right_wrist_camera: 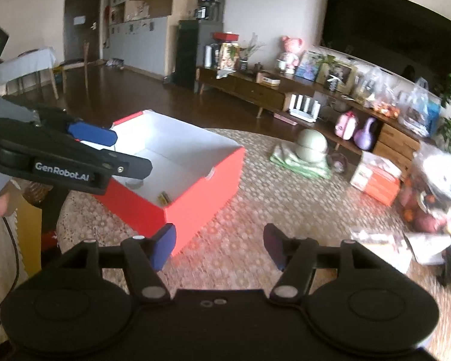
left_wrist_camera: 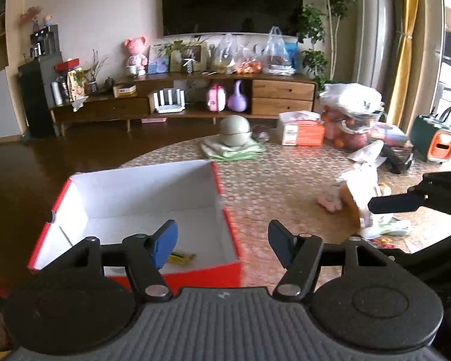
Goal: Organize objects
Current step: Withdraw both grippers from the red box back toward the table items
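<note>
Red box [left_wrist_camera: 177, 270]: lower left of the left wrist view, on the patterned table [left_wrist_camera: 270, 186]; open top, white inside.
Small yellow item [left_wrist_camera: 182, 257]: lies on the box floor near the front wall; too blurred to name.
Left gripper [left_wrist_camera: 222, 242]: bottom centre of the left wrist view, jaws spread wide and holding nothing; its left finger is above the box, its right finger above bare table.
Bowl on green cloth [left_wrist_camera: 235, 131]: centre of the view, at the far table edge.
Orange carton [left_wrist_camera: 303, 129]: right of the bowl, beside a bag of fruit [left_wrist_camera: 350, 111].
Loose packets [left_wrist_camera: 360, 198]: right side of the view, a blurred heap of paper and pink pieces; contents unclear.
Right gripper [right_wrist_camera: 219, 245]: bottom centre of the right wrist view, jaws wide apart and empty, over bare table just beside the near corner of the box.
Open room: bare table between the box and the packets.
Cut off: the near wall of the box is hidden behind the left gripper body.
</note>
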The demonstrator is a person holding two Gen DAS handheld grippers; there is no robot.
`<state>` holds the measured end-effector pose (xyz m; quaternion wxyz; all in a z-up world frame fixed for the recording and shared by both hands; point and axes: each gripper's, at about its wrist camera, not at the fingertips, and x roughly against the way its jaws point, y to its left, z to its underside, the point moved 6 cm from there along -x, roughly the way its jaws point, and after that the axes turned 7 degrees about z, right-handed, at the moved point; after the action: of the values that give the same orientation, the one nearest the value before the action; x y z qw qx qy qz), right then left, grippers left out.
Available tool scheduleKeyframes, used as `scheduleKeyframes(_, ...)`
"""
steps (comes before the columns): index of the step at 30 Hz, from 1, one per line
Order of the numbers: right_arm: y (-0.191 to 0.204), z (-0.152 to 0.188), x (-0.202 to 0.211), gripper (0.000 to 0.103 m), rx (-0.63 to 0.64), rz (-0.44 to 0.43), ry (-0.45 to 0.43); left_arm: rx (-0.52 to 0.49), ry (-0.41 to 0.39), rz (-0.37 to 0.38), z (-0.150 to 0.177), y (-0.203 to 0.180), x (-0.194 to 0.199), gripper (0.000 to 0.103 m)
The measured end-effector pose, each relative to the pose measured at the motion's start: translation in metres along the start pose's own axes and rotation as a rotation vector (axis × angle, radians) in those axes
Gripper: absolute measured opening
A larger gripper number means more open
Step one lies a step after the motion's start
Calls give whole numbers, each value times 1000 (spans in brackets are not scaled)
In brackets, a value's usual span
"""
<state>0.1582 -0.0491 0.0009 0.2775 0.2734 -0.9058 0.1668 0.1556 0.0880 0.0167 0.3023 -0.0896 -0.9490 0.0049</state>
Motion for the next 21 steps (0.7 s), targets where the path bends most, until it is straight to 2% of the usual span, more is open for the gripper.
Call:
scheduleKeyframes(2, -11, 11, 7, 69, -32, 11, -2, 1, -10, 6, 5, -13, 1, 72)
scheduleKeyframes(9, -50, 52, 25, 80, -128, 67, 11, -25, -27, 36, 19, -54, -3, 74)
scheduleKeyframes(11, -61, 63, 28, 83, -151, 84, 18, -23, -32, 55, 24, -65, -6, 80)
scheduleKeyframes(16, -94, 89, 38, 90, -201, 129, 25, -31, -23, 93, 34, -90, -16, 81)
scheduleKeyframes(21, -123, 116, 44, 93, -213, 185, 55, -53, 0, 137, 45, -116, -31, 81)
